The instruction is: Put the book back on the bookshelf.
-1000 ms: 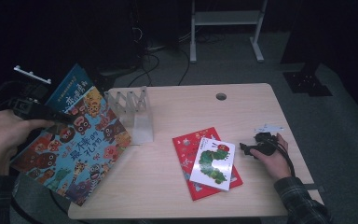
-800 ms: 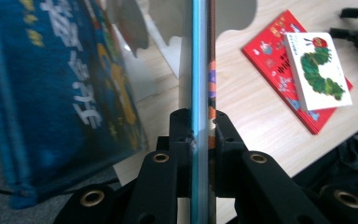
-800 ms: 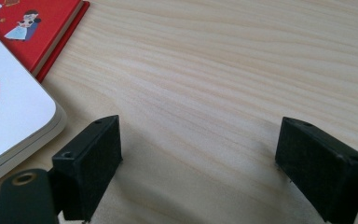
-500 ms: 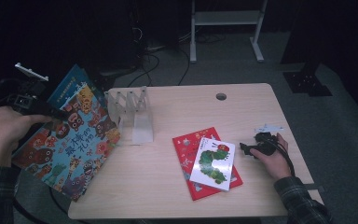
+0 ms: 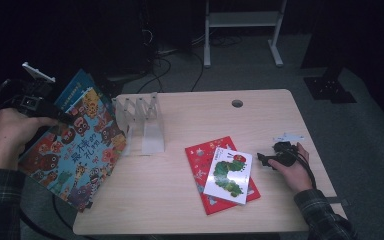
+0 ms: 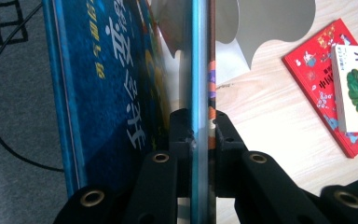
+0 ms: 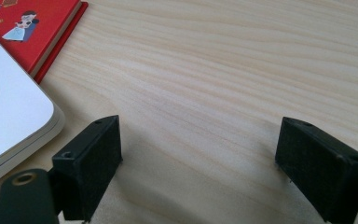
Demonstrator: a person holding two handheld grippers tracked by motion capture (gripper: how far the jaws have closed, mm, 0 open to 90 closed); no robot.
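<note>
A large picture book (image 5: pixel 82 145) with cartoon animals on its cover hangs tilted over the table's left edge. My left gripper (image 5: pixel 55 115) is shut on its upper left edge. In the left gripper view the jaws (image 6: pixel 198 128) pinch the thin teal edge (image 6: pixel 198 70). A blue book (image 6: pixel 112 84) lies against the picture book; I cannot tell whether it is in the grip too. A clear book rack (image 5: pixel 140 125) stands just right of the held book. My right gripper (image 5: pixel 264 159) rests open on the table, beside a white caterpillar book (image 5: pixel 228 174) that lies on a red book (image 5: pixel 202 155).
The wooden table (image 5: pixel 230 120) has a cable hole (image 5: pixel 237 103) near its far edge. Cables (image 5: pixel 170 65) and a white stand (image 5: pixel 240 20) are on the dark floor behind. In the right gripper view, bare wood (image 7: pixel 214 70) lies between the open jaws (image 7: pixel 198 140).
The held picture book has swung slightly to the left and back, staying at the table's left edge. The right hand and its gripper have not moved.
</note>
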